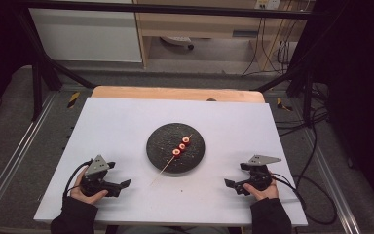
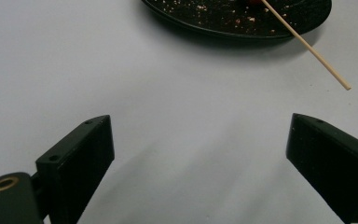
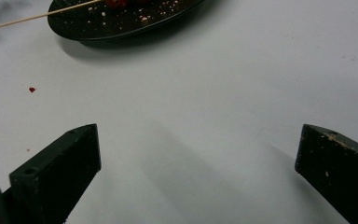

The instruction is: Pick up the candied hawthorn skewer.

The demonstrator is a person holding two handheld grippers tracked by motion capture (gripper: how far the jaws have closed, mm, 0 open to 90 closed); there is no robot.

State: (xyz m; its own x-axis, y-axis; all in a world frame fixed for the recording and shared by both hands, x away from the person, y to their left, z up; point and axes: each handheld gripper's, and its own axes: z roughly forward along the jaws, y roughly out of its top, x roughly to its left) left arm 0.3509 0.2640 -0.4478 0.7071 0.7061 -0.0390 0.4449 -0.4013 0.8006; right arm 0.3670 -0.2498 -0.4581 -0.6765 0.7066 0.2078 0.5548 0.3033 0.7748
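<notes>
High view: skewer (image 1: 177,151) with three red pieces on black plate (image 1: 161,141); left gripper (image 1: 119,187) at 8 o'clock and right gripper (image 1: 231,185) at 4 o'clock, both wide and empty. Right gripper view adds a red crumb (image 3: 31,89) on the table (image 3: 214,93).

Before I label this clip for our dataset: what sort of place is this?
Probably a lab recording station, not a kitchen: a white table inside a black frame, loose cables on the floor, and one black plate with a skewer of red pieces.
</notes>
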